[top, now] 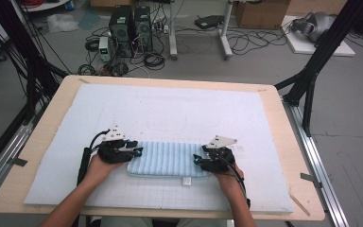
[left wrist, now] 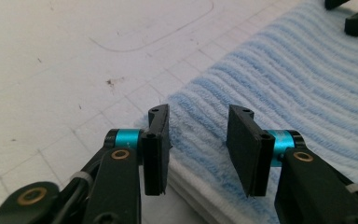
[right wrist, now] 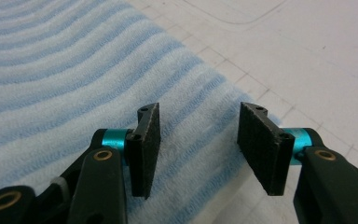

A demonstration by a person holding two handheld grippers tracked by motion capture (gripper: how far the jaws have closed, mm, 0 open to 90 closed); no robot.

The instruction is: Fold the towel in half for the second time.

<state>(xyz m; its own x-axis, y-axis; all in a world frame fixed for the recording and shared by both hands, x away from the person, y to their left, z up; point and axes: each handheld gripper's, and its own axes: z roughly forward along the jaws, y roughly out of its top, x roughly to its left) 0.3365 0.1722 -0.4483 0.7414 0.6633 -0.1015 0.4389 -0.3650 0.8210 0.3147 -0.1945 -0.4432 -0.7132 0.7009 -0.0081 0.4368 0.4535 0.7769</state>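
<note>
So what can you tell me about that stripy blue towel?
The towel is light blue with paler ribbed stripes and looks soft and fluffy. It lies folded in flat layers on the white gridded mat, near the person's edge, with a small white tag at its front edge. An open hand-held gripper sits at each end, left and right, neither squeezing it.

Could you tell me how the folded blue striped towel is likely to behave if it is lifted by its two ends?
The towel looks like soft ribbed terry, so it would probably sag in the middle. Stacked layers show at its edge in the left gripper view, so the fold may open. It should be light and unlikely to slip. The left claw and right claw stand open at its ends.
</note>
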